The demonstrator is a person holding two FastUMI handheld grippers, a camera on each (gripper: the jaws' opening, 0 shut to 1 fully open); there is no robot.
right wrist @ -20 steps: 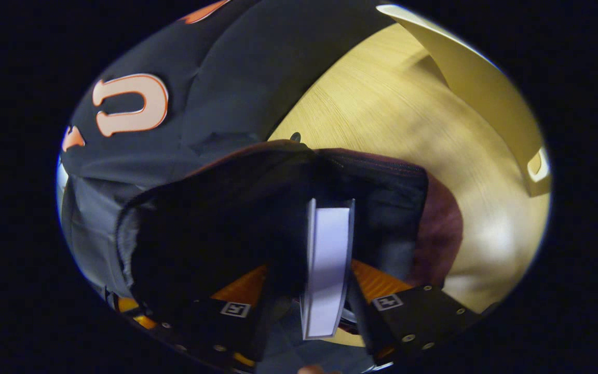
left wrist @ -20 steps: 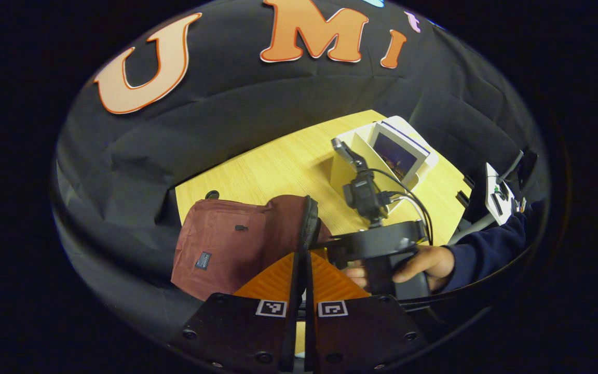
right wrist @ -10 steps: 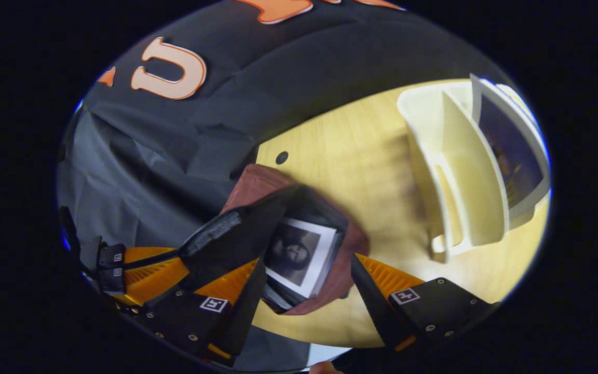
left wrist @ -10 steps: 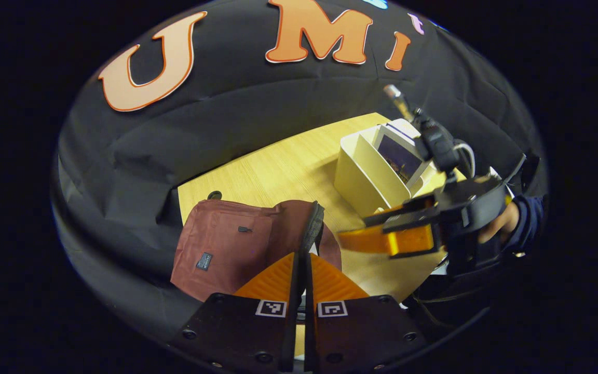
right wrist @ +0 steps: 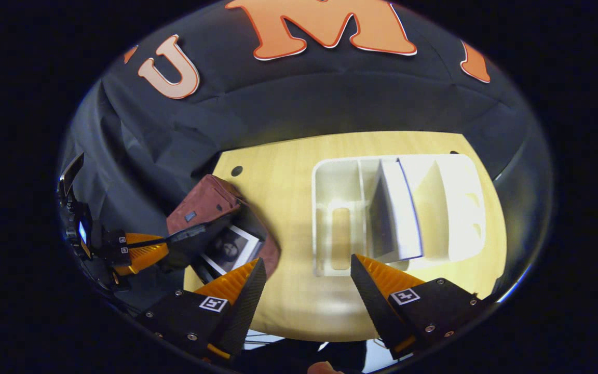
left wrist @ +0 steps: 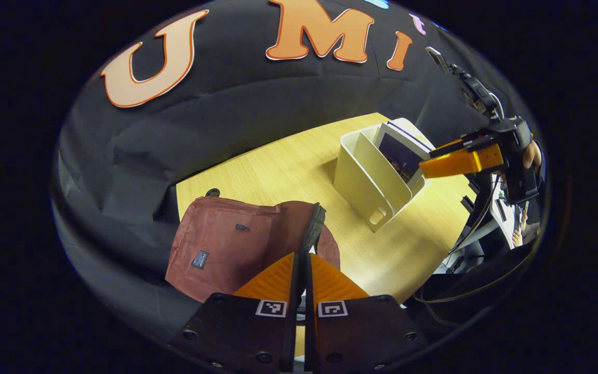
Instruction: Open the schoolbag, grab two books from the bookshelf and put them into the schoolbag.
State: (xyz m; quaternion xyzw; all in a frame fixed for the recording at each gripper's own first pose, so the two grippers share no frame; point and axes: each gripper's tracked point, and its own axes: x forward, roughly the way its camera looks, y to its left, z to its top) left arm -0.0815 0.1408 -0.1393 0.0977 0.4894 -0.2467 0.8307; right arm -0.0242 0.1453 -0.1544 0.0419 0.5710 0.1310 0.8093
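Lying under booth light, a pale wooden tabletop (right wrist: 288,301) is carrying the scene, with black cloth (left wrist: 257,119) hanging behind its far edge and draping past its left edge. A small dark hole (right wrist: 236,170) is sitting near the tabletop's far left corner.

The schoolbag (left wrist: 226,244), dark red, is resting at the left edge of the tabletop, close to that corner. The left gripper (left wrist: 301,259) is clenching the bag's dark zippered rim (left wrist: 313,228) between its closed fingers and holding the mouth apart. In the right gripper view, one book (right wrist: 229,251) is lying inside the opened bag, its pale cover showing.

The cream bookshelf (right wrist: 330,218) is standing toward the right side of the tabletop, well apart from the bag. A second book (right wrist: 400,215) is leaning upright in one of its middle compartments.

The right gripper (right wrist: 304,280) is hovering above the near edge of the tabletop, fingers spread wide and grasping nothing, pointing between the bag and the bookshelf. A hand (left wrist: 531,154) is gripping its handle in the left gripper view.
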